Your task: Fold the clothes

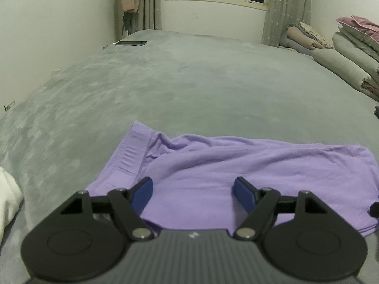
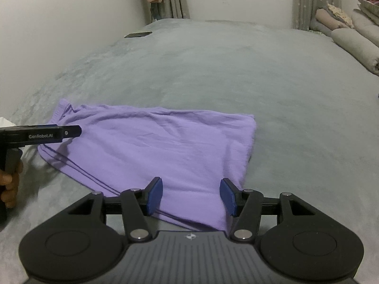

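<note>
A: Purple garment (image 2: 151, 146) flat on the grey bed (image 2: 236, 71), folded over, near edge just under both tongs. Left tongs (image 1: 192, 190) wide apart, nothing gripped. Right tongs (image 2: 191, 194) about half apart, cloth below but not pinched.

B: Risks?

A: Probably catching only the top layer, since several edges stack at the near hem; fold then slides apart. Could also drag the bed cover up with the cloth, plush as it looks.

B: Anything in the way?

A: Not much. Phone (image 1: 131, 43) far off by the wall, pillows and quilts (image 1: 343, 66) stacked at the right, white cloth (image 1: 8, 194) at the left edge. All well apart from the garment.
</note>
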Demonstrator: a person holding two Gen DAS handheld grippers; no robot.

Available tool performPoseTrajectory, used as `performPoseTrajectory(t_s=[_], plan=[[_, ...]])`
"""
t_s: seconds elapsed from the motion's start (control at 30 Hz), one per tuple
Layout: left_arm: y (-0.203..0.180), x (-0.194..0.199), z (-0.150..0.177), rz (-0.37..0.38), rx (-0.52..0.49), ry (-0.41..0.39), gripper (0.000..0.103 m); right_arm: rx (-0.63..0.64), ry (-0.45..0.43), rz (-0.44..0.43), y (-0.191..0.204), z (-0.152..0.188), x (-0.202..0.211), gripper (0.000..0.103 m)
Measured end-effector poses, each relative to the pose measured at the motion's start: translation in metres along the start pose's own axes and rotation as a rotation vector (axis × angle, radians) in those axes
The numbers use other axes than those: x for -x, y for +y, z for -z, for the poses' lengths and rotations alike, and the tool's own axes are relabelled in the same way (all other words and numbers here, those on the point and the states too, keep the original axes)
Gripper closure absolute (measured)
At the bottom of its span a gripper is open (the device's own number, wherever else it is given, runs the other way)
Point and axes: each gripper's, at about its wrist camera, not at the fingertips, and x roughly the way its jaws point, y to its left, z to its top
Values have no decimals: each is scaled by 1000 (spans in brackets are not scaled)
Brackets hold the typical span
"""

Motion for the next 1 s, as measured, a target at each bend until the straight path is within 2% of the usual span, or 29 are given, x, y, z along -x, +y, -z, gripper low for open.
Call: performPoseTrajectory(t_s=[0.27, 0.37, 0.5, 0.77, 1.0], plan=[[-10, 13, 0, 57, -26, -39, 27, 29, -47, 44, 8, -10, -15, 50], [-13, 9, 2, 58, -46, -25, 26, 26, -73, 51, 3, -20, -25, 50], [-9, 1, 3, 60, -25, 8, 25, -50, -95, 32, -13, -31, -44, 50], [-10, -2, 4, 56, -39, 8, 23, 13, -100, 54, -17, -45, -65, 50], [-5, 1, 2, 62, -17, -4, 22, -19, -107, 43, -25, -48, -72, 50]])
